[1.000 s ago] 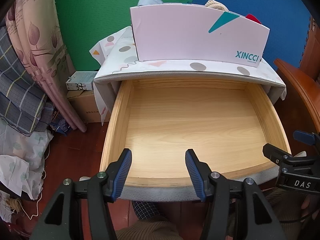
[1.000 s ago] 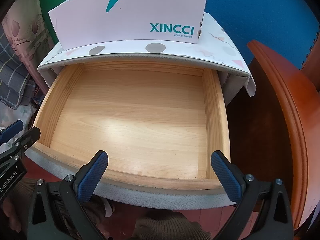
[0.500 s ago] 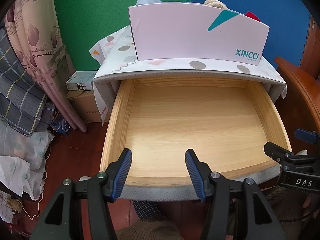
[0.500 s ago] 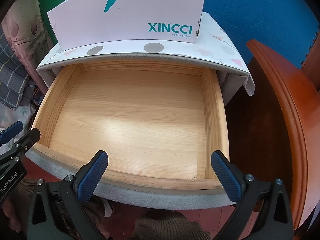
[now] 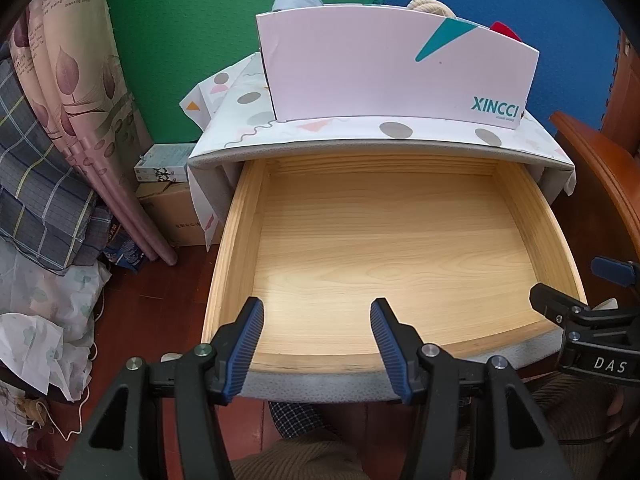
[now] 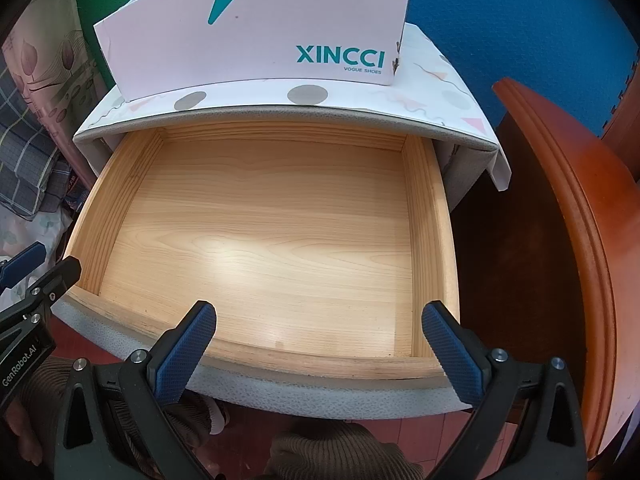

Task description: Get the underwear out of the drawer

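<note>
1. I read the task as finished or nearly so: the drawer (image 5: pixel 384 248) stands pulled fully out and its wooden floor is bare in both views. I see no underwear in it anywhere, corner to corner.

2. Where the underwear is now I cannot say for certain. Bits of cloth show over the top of the shoe box (image 5: pixel 396 72) on the nightstand (image 5: pixel 320 136), pale blue at the left, cream and red at the right, but I cannot tell whether any of that is the underwear.

3. My left tongs (image 5: pixel 316 336) hover over the front left part of the drawer, just above its front rim, with a moderate gap between the blue pads and nothing between them.

4. My right tongs (image 6: pixel 320 344) hover over the front right part of the drawer, spread wider than the left pair, also holding nothing.

5. Relative to both pairs, the drawer floor lies directly ahead and below, and the shoe box sits beyond it, well apart from the tips.

6. What I judge is left: at most pushing the drawer shut, if that is wanted; nothing remains inside to lift out.
</note>
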Demonstrator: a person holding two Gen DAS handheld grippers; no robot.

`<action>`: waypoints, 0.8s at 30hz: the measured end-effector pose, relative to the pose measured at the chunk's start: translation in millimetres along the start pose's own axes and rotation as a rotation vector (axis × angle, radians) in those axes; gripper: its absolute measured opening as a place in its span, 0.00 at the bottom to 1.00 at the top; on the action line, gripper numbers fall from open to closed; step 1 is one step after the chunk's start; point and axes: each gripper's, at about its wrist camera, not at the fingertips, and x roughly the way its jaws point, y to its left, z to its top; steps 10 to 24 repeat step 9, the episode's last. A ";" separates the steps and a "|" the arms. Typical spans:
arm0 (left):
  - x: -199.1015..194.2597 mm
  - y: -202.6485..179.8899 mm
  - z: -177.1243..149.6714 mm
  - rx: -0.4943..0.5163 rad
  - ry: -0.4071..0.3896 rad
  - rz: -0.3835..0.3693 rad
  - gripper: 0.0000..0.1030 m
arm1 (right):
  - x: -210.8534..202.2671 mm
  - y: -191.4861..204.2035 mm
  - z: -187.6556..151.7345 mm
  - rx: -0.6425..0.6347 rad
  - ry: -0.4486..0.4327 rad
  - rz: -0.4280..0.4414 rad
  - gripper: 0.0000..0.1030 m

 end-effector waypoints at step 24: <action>-0.9 -1.7 -0.5 0.005 -0.005 -0.003 0.55 | 0.1 0.3 -0.5 0.003 0.000 -0.001 0.99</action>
